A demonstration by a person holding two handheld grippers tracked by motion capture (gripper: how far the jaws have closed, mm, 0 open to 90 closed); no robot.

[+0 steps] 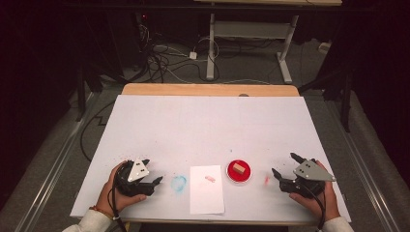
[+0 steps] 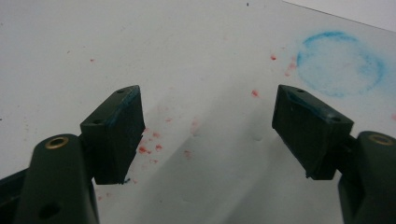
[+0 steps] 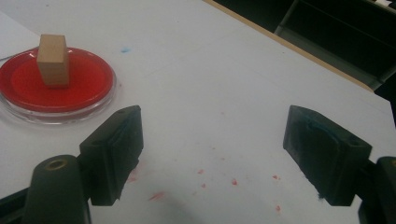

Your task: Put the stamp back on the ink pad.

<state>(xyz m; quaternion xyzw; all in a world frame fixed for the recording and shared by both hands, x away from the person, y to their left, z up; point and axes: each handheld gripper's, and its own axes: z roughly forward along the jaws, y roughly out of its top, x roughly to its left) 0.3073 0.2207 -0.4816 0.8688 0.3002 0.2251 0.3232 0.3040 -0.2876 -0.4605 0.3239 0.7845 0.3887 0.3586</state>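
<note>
Writing and brands: none legible on any item; the sheet of paper [image 1: 207, 189] carries a small pink mark, too small in the high view to tell whether it is lettering or a smear.

Left gripper [image 1: 155, 183]: black, blocky, matt plastic body with a grey three-cornered plate on top, held in the person's left hand [image 1: 118, 193] at the near left of the table [image 1: 208, 121]. Jaws wide apart, holding nothing. In the left gripper view its wedge-shaped pads [image 2: 116, 128] show brass-coloured inserts at the knuckles and a trace of blue along the edges.

Right gripper [image 1: 285, 165]: same make, held in the right hand [image 1: 314, 195] at the near right. Jaws spread wide, empty. Pad faces look rough and worn in the right gripper view.

Red dish [image 1: 239, 171]: shallow, round, clear-rimmed, with a glossy red interior; on the table just right of the paper and left of the right gripper, apart from both.

Wooden block [image 1: 238, 168]: small, tan, plain-faced cuboid standing upright inside the dish.

Blue ring stain [image 1: 179, 183]: powdery, circular, between the left gripper and the paper.

Red specks [image 2: 149, 148]: scattered on the white, matt tabletop below both grippers.

Table edge: bare light wood strip at the far side.
</note>
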